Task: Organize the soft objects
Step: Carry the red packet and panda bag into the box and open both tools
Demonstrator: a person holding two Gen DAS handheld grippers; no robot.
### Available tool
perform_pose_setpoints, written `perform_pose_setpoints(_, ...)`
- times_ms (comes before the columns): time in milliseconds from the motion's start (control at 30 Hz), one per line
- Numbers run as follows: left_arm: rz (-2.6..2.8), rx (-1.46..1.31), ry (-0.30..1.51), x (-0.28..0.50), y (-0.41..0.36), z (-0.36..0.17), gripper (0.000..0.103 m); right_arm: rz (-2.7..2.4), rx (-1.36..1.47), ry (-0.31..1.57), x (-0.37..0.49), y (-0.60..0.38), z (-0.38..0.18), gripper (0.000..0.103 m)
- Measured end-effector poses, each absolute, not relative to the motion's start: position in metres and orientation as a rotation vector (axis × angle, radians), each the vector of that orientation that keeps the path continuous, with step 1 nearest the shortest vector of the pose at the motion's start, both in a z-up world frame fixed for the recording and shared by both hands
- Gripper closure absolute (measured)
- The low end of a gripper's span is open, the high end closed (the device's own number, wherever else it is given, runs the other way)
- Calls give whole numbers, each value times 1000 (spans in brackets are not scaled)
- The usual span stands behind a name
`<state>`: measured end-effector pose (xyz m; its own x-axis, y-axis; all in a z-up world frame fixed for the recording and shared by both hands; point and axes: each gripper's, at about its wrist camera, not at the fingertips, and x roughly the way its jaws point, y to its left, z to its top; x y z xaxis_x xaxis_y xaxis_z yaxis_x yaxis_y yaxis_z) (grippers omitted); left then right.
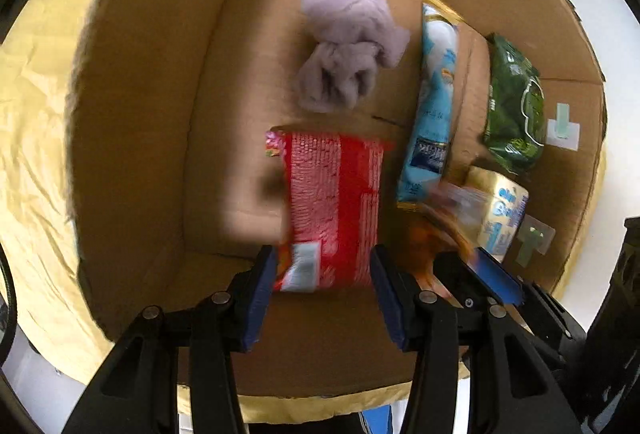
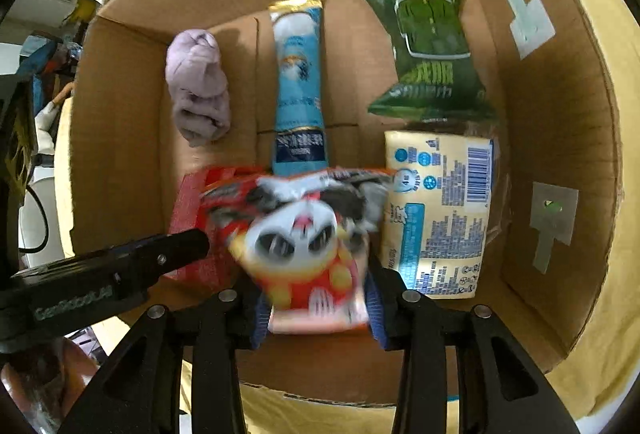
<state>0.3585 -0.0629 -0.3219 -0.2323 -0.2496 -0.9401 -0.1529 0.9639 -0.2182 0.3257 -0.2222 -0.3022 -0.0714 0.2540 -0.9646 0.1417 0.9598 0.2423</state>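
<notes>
The left black, blue-padded hand-held gripper (image 1: 324,270) reaches over the near wall of the open brown cardboard box (image 1: 132,82), its fingers clamped on a red packet (image 1: 332,210). Just to its right, the right hand-held gripper (image 2: 318,308) pinches a red-and-white panda-print packet (image 2: 304,242) inside that box.

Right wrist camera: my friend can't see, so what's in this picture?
The right gripper holds a red snack bag with a cartoon face over an open cardboard box. Inside lie a purple plush toy, blue pouch, green wipes pack and yellow tissue pack.
</notes>
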Motion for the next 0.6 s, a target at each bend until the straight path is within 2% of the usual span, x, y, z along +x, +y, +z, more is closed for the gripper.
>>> perform_pose_setpoints(200, -71, -261, 1786, 351, -58, -311, 57, 78, 261, 1623, 320, -223, -290, 44)
perform_pose_setpoints(333, -54, -189, 1727, 339, -61, -294, 56, 55, 233, 1601, 311, -224, -275, 43)
perform_pose_setpoints(400, -65, -166, 1695, 332, -64, -284, 47, 49, 223, 1584, 305, -226, -268, 43)
perform_pose_setpoints(600, -53, -131, 1589, 309, -57, -250, 46, 18, 169, 1518, 282, -232, -238, 43)
